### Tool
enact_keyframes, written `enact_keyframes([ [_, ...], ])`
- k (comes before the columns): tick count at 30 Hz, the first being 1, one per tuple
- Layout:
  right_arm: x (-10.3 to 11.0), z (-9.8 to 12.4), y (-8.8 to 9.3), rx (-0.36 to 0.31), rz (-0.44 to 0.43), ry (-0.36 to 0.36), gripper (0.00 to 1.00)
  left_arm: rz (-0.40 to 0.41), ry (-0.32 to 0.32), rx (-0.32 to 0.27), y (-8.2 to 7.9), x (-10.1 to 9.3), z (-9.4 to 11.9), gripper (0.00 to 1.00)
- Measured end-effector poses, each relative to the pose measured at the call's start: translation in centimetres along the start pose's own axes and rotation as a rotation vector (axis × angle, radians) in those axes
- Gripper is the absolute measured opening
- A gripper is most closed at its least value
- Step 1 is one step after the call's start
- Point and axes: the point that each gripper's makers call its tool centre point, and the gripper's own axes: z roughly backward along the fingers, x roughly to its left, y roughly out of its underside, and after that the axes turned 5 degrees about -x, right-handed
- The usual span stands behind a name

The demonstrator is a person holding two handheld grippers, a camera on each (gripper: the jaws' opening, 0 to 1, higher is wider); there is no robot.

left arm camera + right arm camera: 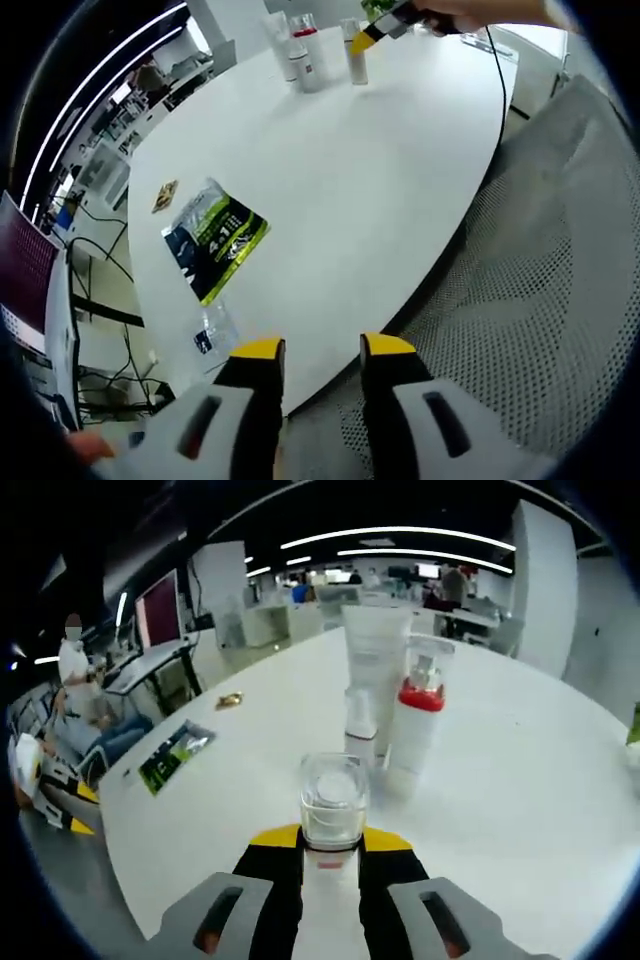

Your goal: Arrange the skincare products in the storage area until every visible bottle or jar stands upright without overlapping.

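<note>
Your right gripper (331,848) has its jaws clamped on a clear-capped bottle (333,805), cap up, long axis upright and running straight up out between the yellow tips. That's the thing to watch: it's already vertical, so you only need to keep it that way on the way down. Straight ahead of it, further in on the white table (500,780), stands the rest of the group: a red-collared pump bottle (418,720), a tall white tube (375,660) behind it and a small white bottle (359,725) just beside. From here there looks to be bare table just short of them.

Your left gripper (322,350) is spread with nothing in it, hanging off the near table edge by the mesh chair (540,300), well away from the bottles. A green-and-black sachet (214,240) lies flat near that edge. The right is clearly the nearer hand, so I'd let it do the placing.
</note>
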Motion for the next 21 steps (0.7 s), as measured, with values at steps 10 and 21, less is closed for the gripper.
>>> enact_keyframes([
  [10, -1.1, -0.7, -0.2, 0.003, 0.017, 0.029, 0.15, -0.002, -0.001, 0.005, 0.1, 0.0, 0.0, 0.23],
  [21, -3.4, -2.0, -0.7, -0.009, 0.042, 0.1, 0.15, -0.003, -0.001, 0.006, 0.1, 0.0, 0.0, 0.23],
])
